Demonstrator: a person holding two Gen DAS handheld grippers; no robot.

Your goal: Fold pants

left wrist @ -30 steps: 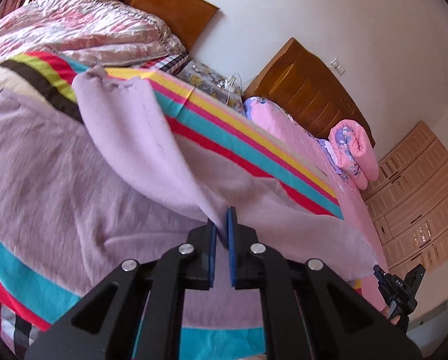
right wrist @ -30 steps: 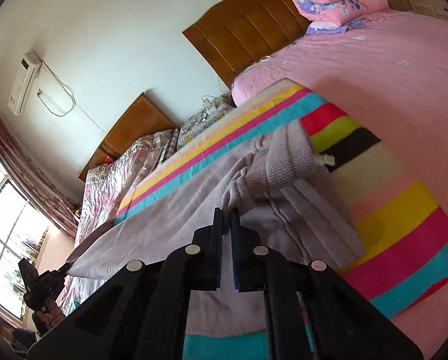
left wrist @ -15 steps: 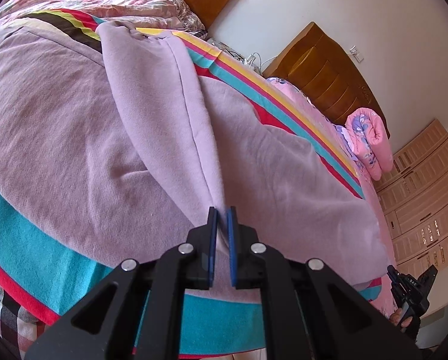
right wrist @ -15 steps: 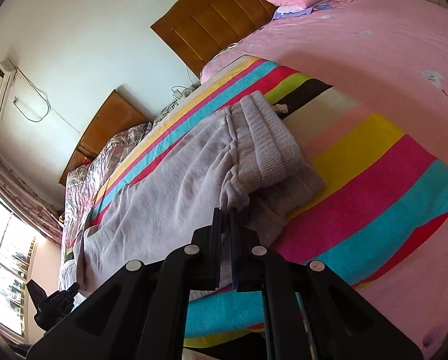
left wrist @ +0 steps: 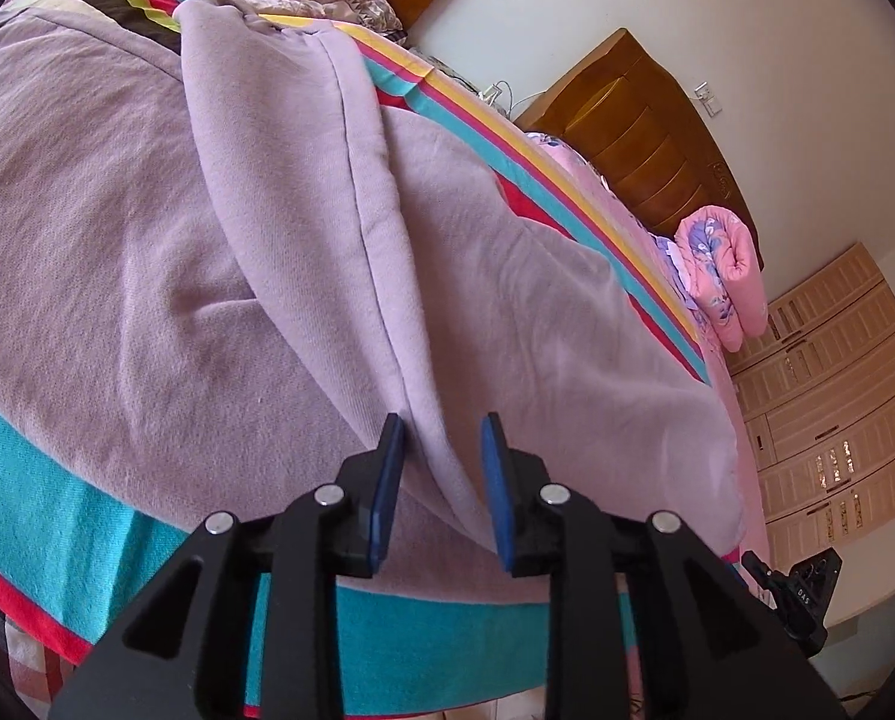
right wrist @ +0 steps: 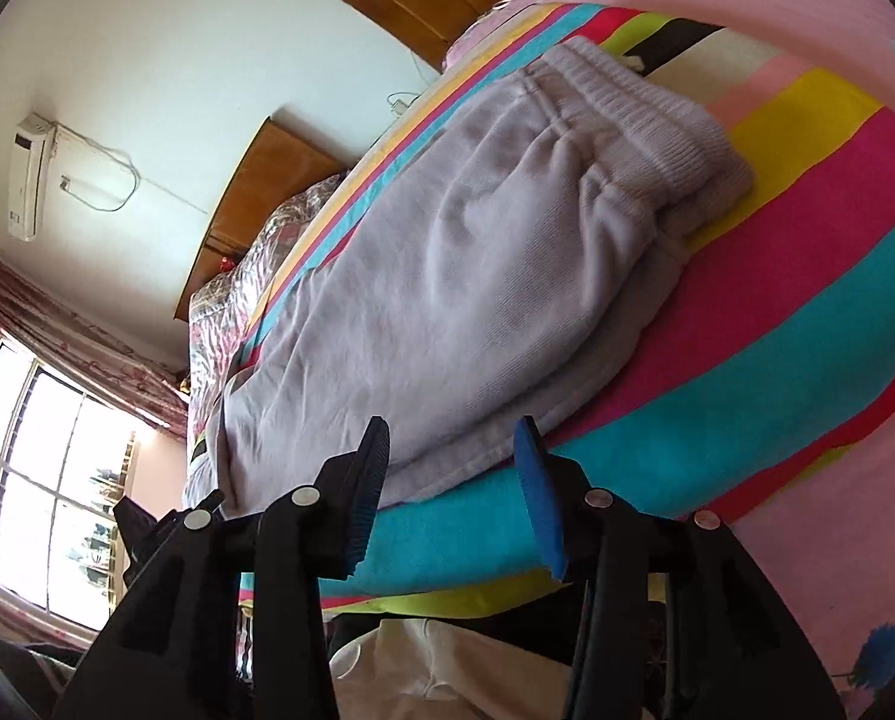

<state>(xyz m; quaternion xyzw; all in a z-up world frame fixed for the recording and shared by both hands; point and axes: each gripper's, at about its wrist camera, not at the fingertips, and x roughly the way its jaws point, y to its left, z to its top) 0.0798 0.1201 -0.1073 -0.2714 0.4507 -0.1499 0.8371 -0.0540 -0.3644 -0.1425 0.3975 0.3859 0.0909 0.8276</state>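
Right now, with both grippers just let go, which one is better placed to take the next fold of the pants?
Left, probably. The left gripper has a raised ridge of the pants between its open jaws; the right gripper, also open, sits off the cloth's edge.

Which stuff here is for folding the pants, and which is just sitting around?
For the job:
- purple pants
- striped blanket under them
- left gripper
- right gripper

Just lying about:
- rolled pink quilt
- air conditioner
- wardrobe

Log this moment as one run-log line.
step: release after fold | left gripper: opening, pants fold between jaws | right gripper: opening, empty | pants on striped blanket
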